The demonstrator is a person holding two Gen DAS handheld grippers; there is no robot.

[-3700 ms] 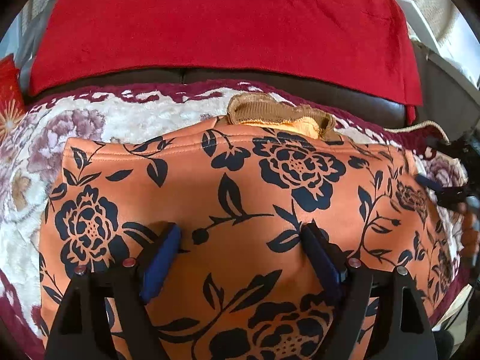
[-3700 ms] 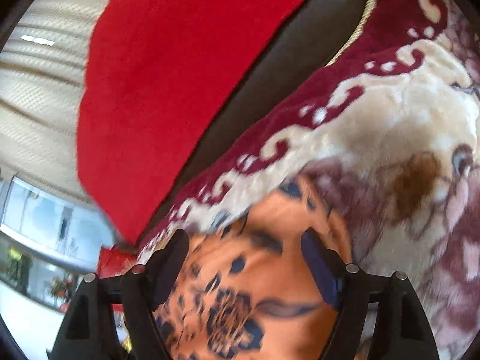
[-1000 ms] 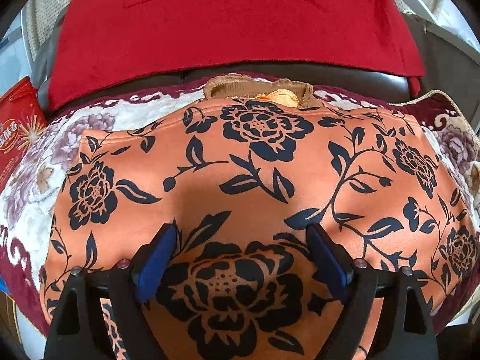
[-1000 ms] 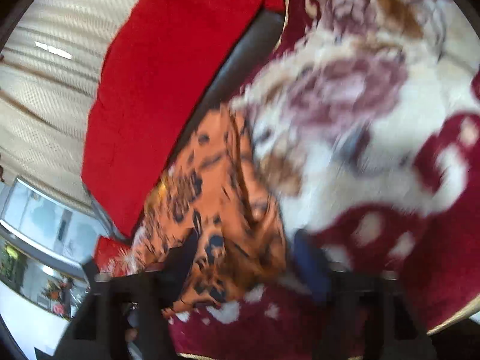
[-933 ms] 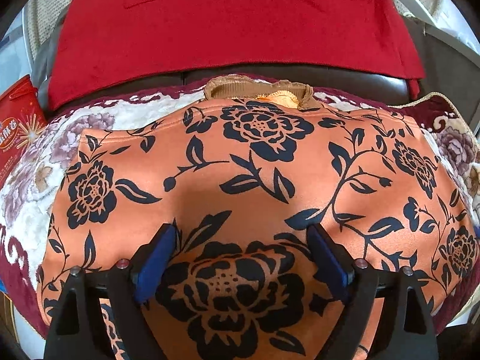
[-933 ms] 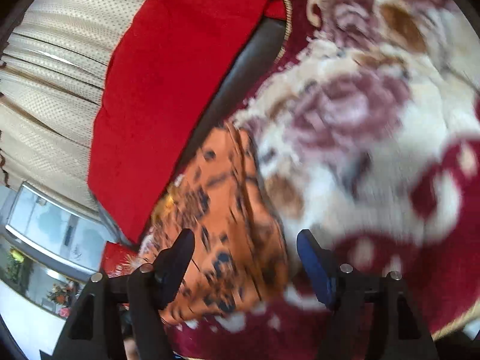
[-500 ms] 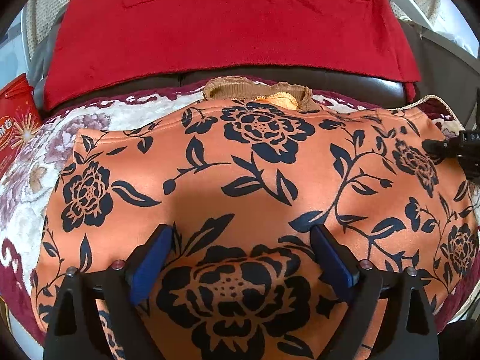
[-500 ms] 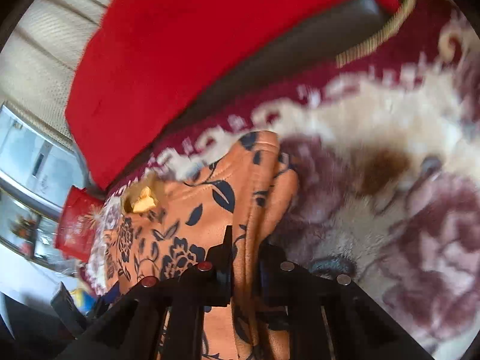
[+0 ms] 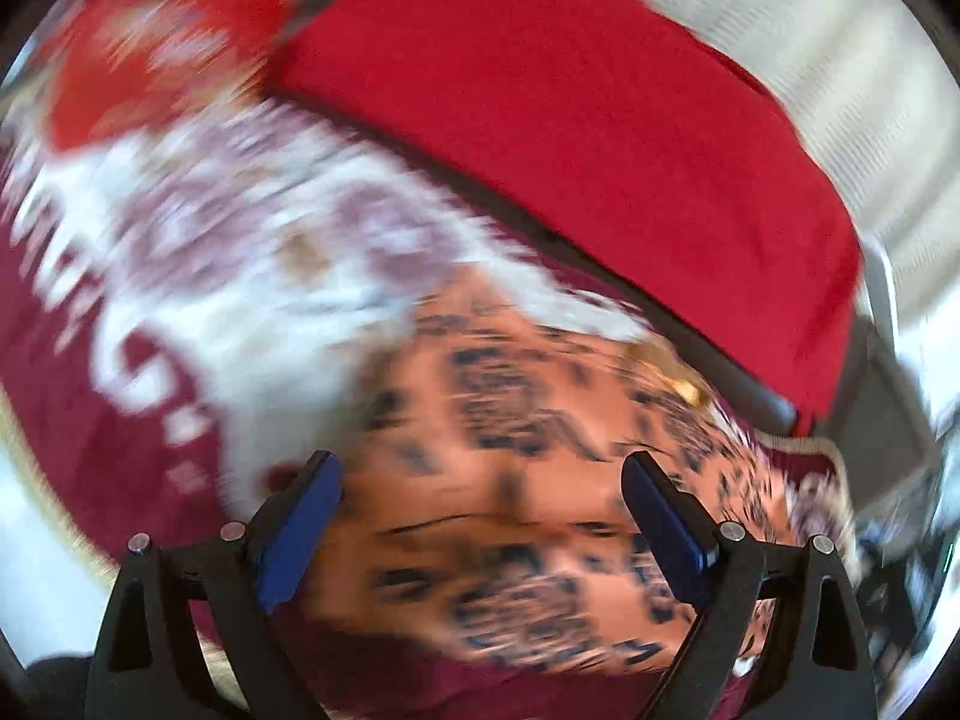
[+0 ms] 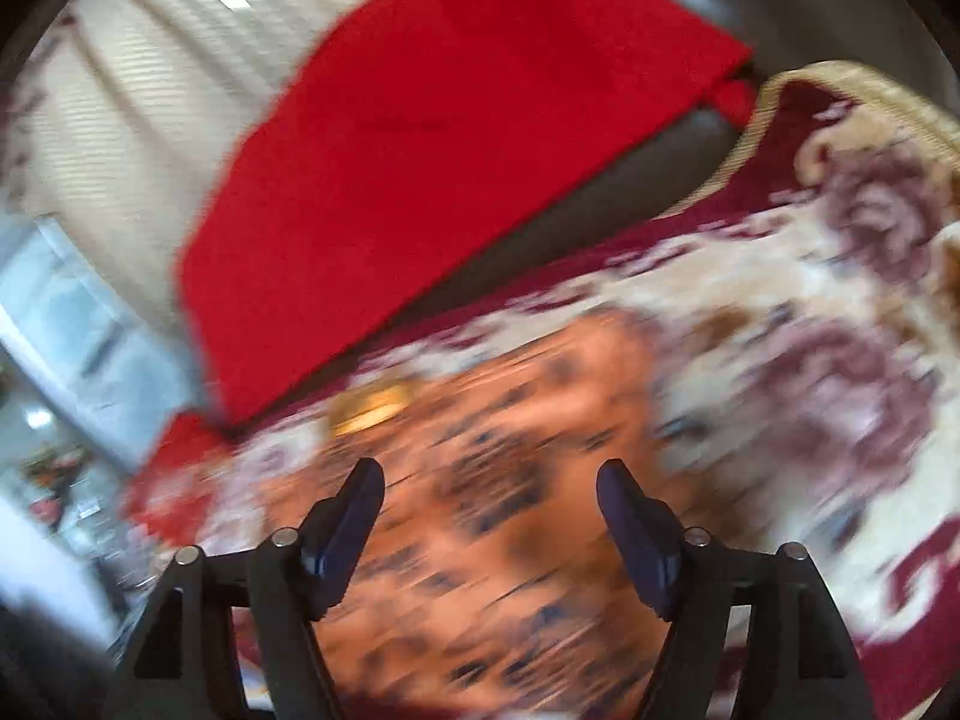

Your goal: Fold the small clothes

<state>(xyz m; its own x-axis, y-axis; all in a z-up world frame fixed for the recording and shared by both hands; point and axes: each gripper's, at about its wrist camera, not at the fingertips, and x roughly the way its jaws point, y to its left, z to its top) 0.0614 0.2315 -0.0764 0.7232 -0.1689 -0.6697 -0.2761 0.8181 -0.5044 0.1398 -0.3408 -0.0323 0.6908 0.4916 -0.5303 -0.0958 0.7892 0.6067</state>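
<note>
The right gripper now gapes wide over the orange garment instead of pinching its edge.

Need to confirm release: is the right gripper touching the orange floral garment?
Cannot tell: right wrist view shows right gripper open over the orange floral garment, blurred.

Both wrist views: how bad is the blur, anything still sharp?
Left wrist: heavy motion smear on the orange floral garment and patterned blanket; only the left gripper is crisp, jaws open. Right wrist: same streaking on the garment; the right gripper sharp, open; red cloth edges soft. Fisheye vignette in both.
</note>
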